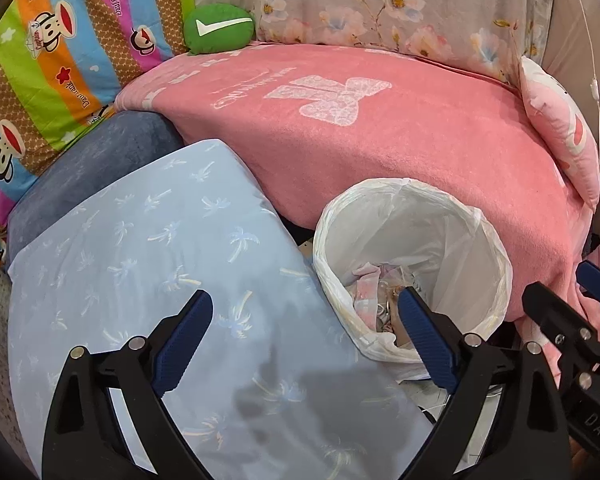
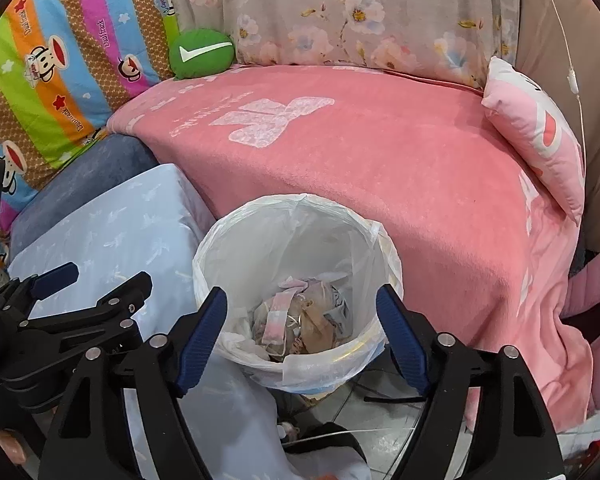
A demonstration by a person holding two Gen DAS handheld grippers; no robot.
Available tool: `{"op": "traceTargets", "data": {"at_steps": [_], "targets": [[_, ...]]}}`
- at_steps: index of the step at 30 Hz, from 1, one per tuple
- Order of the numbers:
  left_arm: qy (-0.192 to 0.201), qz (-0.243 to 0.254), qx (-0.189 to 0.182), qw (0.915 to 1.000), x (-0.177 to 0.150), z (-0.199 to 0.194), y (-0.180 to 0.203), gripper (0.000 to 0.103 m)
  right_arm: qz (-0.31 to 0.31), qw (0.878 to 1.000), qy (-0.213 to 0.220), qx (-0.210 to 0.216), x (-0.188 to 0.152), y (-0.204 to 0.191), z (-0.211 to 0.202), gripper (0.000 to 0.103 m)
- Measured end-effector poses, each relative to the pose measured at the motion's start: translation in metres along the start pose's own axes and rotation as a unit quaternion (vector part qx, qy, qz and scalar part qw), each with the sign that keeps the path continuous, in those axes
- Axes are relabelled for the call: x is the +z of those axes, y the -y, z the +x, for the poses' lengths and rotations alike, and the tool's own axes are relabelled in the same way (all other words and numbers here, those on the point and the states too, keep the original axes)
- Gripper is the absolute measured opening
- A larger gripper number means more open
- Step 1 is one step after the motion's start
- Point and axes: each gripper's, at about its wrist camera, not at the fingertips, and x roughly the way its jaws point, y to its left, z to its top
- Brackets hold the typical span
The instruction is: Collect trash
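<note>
A white-lined trash bin stands on the floor against the pink-covered sofa; it also shows in the left wrist view. Crumpled pink and white trash lies at its bottom, and shows in the left wrist view. My right gripper is open and empty, directly above the bin's mouth. My left gripper is open and empty over the light blue cushion, its right finger over the bin's left rim. Each gripper shows at the edge of the other's view: the right gripper, the left gripper.
A pink blanket covers the sofa seat behind the bin. A green round cushion, a striped cartoon quilt, a floral cover and a pink pillow lie around it. Tiled floor with cables shows below the bin.
</note>
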Motion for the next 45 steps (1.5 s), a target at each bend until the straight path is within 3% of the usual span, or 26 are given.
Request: {"op": "traceTargets", "data": {"at_steps": [10, 12, 45], "targets": [[-0.018, -0.001, 0.009, 0.9998, -0.009, 0.003, -0.001, 0.092, -0.01, 1.0, -0.004, -0.008, -0.008, 0.0, 0.001, 0.088], [-0.02, -0.004, 0.012, 0.9997, -0.011, 0.003, -0.001, 0.093, -0.012, 1.0, -0.005, -0.015, -0.01, 0.0, 0.002, 0.097], [-0.038, -0.004, 0.021, 0.9991, -0.019, 0.011, 0.014, 0.094, -0.016, 0.999, -0.022, -0.046, -0.026, 0.014, 0.007, 0.097]]}}
